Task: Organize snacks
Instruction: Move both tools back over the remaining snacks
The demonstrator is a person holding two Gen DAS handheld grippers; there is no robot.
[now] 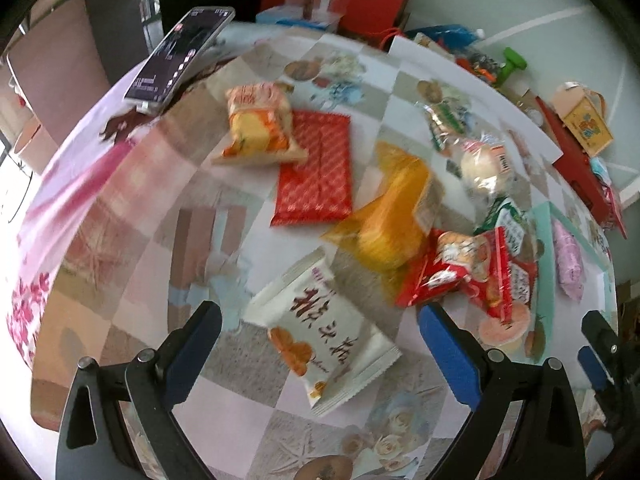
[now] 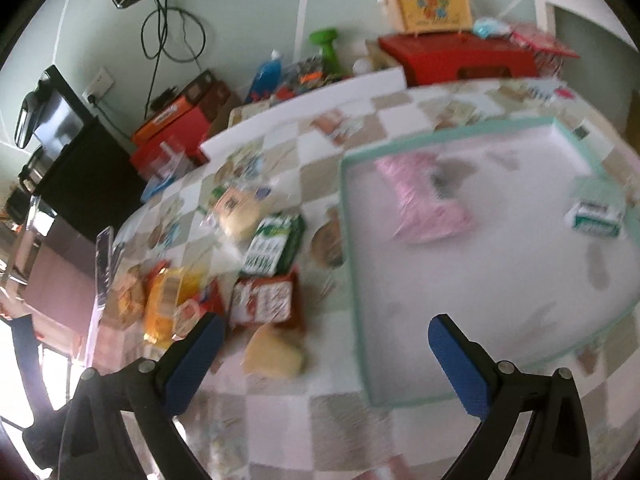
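Observation:
Several snack packs lie on the checked tablecloth. In the left wrist view a white packet with dark characters [image 1: 324, 332] lies between the fingers of my open left gripper [image 1: 318, 314]. Beyond it are a red flat pack [image 1: 316, 168], an orange cake pack [image 1: 256, 124], a yellow pack [image 1: 388, 220] and red packs [image 1: 472, 276]. My right gripper [image 2: 324, 330] is open and empty, above the table at the near left corner of a white tray with a mint rim [image 2: 352, 240]. The tray holds a pink pack [image 2: 424, 200] and a green-white pack [image 2: 596, 216].
A phone [image 1: 180, 52] stands propped at the table's far left. Red boxes [image 2: 460, 56], a yellow case [image 2: 432, 6], a green dumbbell [image 2: 326, 46] and a blue bottle [image 2: 266, 76] crowd the floor behind the table. The right gripper's fingers [image 1: 596, 344] show at the left view's right edge.

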